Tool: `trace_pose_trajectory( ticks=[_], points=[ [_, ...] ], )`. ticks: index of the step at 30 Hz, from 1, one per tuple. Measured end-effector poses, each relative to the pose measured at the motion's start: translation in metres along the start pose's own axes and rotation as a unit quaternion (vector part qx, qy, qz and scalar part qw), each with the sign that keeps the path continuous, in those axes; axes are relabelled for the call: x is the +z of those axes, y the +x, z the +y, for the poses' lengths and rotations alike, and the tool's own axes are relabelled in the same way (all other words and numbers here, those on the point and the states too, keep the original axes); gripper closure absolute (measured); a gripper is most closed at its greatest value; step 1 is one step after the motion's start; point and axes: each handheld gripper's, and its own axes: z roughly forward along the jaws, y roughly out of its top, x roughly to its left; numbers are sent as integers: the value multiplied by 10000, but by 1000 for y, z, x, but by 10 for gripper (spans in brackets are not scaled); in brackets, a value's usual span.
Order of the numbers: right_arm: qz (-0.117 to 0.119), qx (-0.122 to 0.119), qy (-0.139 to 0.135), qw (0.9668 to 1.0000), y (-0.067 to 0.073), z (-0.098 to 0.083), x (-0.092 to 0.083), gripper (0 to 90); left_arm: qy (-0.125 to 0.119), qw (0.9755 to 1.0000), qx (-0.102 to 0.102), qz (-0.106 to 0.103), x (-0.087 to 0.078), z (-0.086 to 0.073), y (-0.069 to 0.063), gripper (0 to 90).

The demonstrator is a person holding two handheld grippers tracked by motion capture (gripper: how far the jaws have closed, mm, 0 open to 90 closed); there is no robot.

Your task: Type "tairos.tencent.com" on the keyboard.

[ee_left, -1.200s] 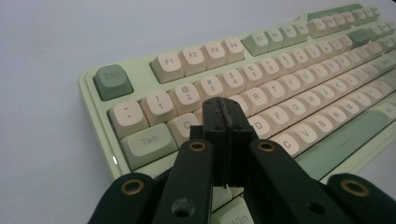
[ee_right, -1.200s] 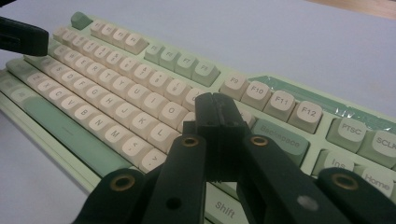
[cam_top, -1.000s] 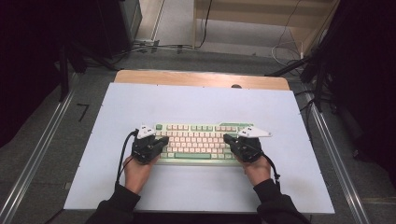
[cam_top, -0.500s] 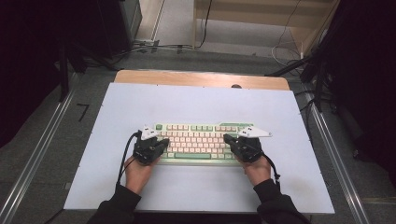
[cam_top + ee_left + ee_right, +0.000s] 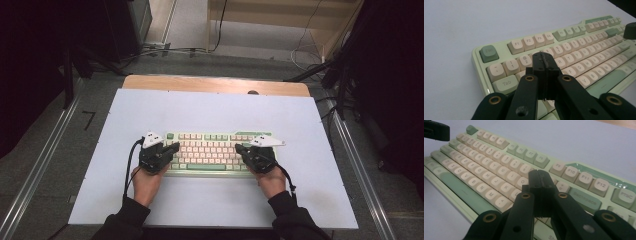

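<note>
Left claw (image 5: 545,62) jaws pressed together with nothing between, over left end of green-and-cream keyboard (image 5: 564,53), pale counter (image 5: 461,32) behind, dark round object (image 5: 630,30) at right edge

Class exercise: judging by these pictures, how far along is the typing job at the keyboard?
Done: both claws are shut and poised over the keyboard. In hand: left claw above the Q-W area, right claw near O-P. Left: whether any key is being pressed cannot be told.

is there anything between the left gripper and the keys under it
Nothing visible. The left gripper, jaws pressed together, hovers right above the keyboard near its Tab and number keys, with no object between.
</note>
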Motion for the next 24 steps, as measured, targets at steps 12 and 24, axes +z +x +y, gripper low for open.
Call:
trace_pose_trajectory(
  ticks=[12,24],
  points=[
    [163,-88,93,9998,12,6,21,879,-3,10000,28,-74,4,1,-2,900],
    [287,-186,148,9993,24,13,36,879,18,10000,45,-81,5,1,-3,900]
  ],
)
